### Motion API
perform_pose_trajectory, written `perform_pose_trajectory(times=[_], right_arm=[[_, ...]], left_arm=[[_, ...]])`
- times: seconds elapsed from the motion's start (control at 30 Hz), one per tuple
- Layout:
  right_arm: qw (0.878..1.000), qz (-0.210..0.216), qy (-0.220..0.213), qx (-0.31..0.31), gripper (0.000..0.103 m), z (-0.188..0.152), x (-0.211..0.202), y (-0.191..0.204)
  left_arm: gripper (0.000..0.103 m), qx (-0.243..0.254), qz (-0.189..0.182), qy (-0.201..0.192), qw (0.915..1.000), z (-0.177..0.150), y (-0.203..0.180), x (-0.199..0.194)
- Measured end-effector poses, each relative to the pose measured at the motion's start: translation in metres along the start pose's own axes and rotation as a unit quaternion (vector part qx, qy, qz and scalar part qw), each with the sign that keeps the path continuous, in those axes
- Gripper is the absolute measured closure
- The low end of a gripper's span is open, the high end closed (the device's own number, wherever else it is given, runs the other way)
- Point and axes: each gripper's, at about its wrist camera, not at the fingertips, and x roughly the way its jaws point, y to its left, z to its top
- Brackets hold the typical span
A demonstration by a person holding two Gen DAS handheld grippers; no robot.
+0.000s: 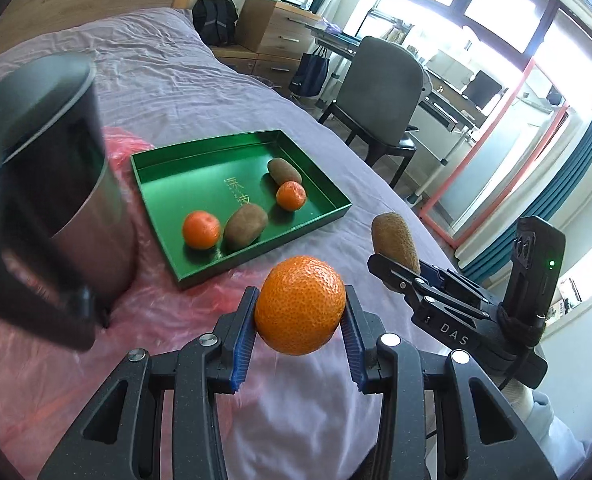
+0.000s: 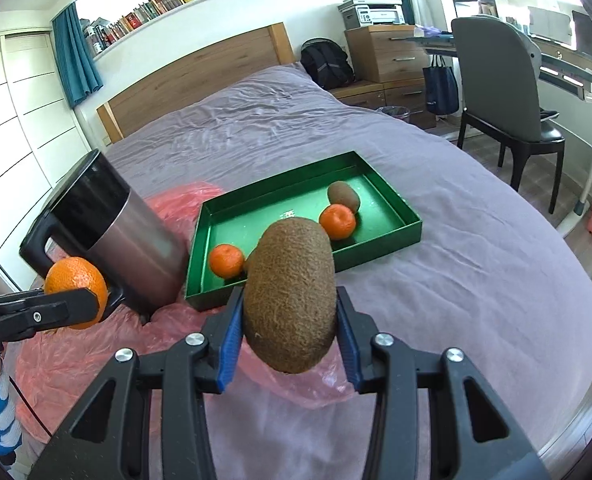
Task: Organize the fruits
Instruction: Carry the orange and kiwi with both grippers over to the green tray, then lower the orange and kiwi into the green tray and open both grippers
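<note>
My left gripper (image 1: 300, 316) is shut on a tangerine (image 1: 299, 304), held above the pink plastic bag (image 1: 168, 320) in front of the green tray (image 1: 168, 216). My right gripper (image 2: 290, 320) is shut on a kiwi (image 2: 290, 296), held just short of the tray's (image 2: 375, 248) near edge; this kiwi also shows in the left wrist view (image 1: 393, 240). The tray holds two tangerines (image 1: 201, 229) (image 1: 291, 196) and two kiwis (image 1: 246, 226) (image 1: 284, 171). The held tangerine shows in the right wrist view (image 2: 76, 280).
A steel and black thermos jug (image 1: 60, 184) stands left of the tray on the pink bag; it also shows in the right wrist view (image 2: 116, 236). All lie on a bed with a purple sheet (image 2: 455, 300). A grey chair (image 2: 503, 92) and desk stand to the right.
</note>
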Motion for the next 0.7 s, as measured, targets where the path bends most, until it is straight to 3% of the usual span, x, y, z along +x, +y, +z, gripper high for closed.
perform_pose_trajectory(times=[0.2, 0.47, 0.7], right_arm=[[1.000, -0.021, 0.001, 0.002, 0.051, 0.027, 0.041, -0.030], [0.998, -0.060, 0.012, -0.009, 0.051, 0.065, 0.112, -0.061], [0.995, -0.094, 0.026, -0.032, 0.051, 0.075, 0.159, -0.073]], left_arm=[[0.068, -0.003, 0.019, 0.007, 0.9998, 0.035, 0.010, 0.051], [0.068, -0.040, 0.064, 0.013, 0.9971, 0.070, 0.052, 0.110], [0.068, -0.059, 0.110, 0.019, 0.9920, 0.080, 0.084, 0.145]])
